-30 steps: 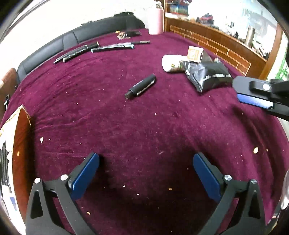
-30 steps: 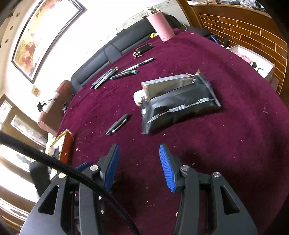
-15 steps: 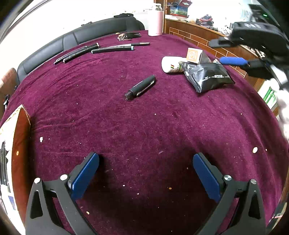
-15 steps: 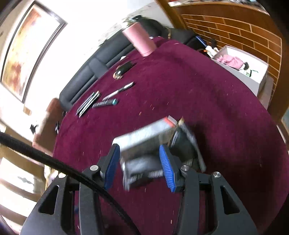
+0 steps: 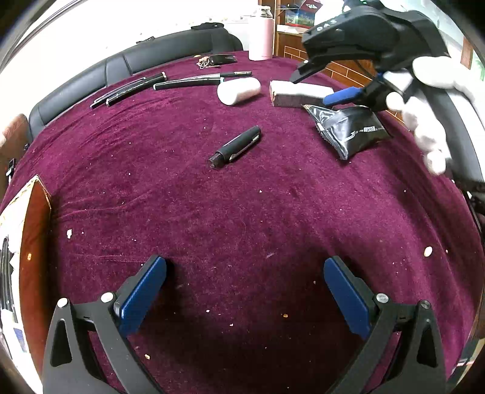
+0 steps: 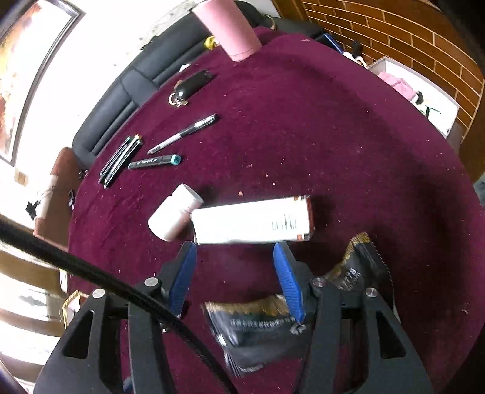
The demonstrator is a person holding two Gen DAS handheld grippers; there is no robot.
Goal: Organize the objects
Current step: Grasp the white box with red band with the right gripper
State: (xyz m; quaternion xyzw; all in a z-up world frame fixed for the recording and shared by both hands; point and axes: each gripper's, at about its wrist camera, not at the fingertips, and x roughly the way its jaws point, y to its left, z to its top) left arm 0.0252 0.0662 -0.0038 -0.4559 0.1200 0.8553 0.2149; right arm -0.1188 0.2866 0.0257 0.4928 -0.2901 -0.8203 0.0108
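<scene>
My left gripper (image 5: 244,292) hovers open over bare maroon cloth, nothing between its fingers. A black pen (image 5: 235,147) lies ahead of it. Farther off lie a white bottle (image 5: 239,90), a white box (image 5: 300,93) and a black pouch (image 5: 351,128). A white-gloved hand (image 5: 424,100) holds my right gripper (image 6: 235,272) above the pouch (image 6: 263,327). Its jaws are opening and only cloth lies between them. The box (image 6: 251,222) lies flat just past its fingertips, touching the bottle (image 6: 174,212).
Several pens (image 6: 121,160) lie in a row near the table's far edge, with a dark key case (image 6: 192,86) and a pink bottle (image 6: 230,27) beyond. A black sofa (image 5: 169,51) backs the table. A framed picture (image 5: 33,230) sits at the left edge.
My right gripper has swung across over the pouch and its jaws have widened. The box, earlier leaning on the pouch, now lies flat beyond it by the shifted bottle. The left gripper has stayed put.
</scene>
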